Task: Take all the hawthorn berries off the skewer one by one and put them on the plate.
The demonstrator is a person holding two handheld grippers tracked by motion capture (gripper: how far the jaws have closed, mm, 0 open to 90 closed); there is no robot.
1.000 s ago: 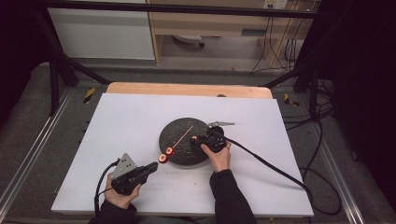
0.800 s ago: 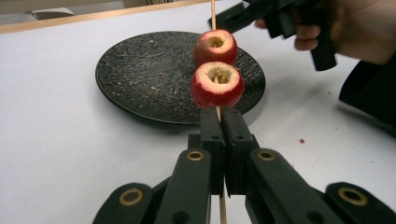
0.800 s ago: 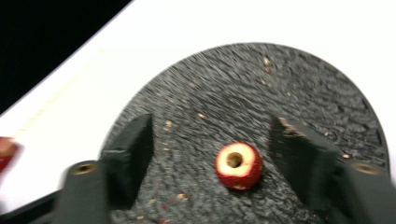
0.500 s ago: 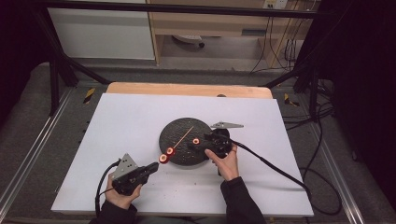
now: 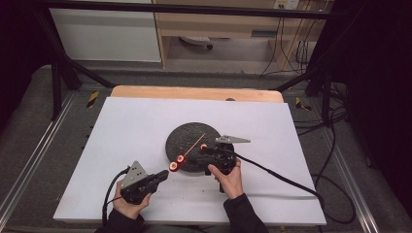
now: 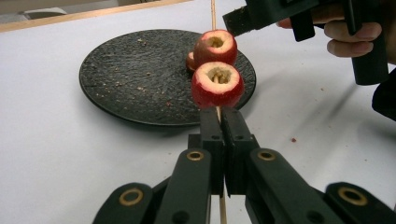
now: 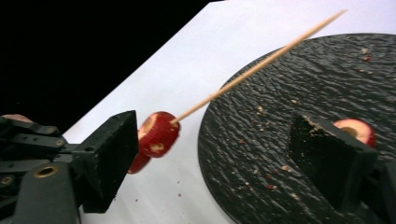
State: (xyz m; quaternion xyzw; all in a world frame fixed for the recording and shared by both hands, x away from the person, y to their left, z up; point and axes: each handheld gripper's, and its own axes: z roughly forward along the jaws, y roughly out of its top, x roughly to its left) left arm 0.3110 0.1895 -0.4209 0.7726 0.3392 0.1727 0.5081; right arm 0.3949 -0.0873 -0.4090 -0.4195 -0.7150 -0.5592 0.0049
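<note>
Skewer [image 5: 193, 147], two fruit rings [image 5: 177, 162], tip angled over black plate [image 5: 182, 138].
Left gripper [image 5: 163, 175] clamped on skewer; right gripper [image 5: 206, 151] jaws apart, just narrowed, nothing between; third ring [image 7: 356, 130] on plate.

High view looks down on you from above your table edge, far off the black plate [image 5: 192, 145]. Your left gripper view sits low, close, facing the plate [image 6: 140, 79]. Right gripper view skims its rim [image 7: 299, 140]. All share it.
</note>
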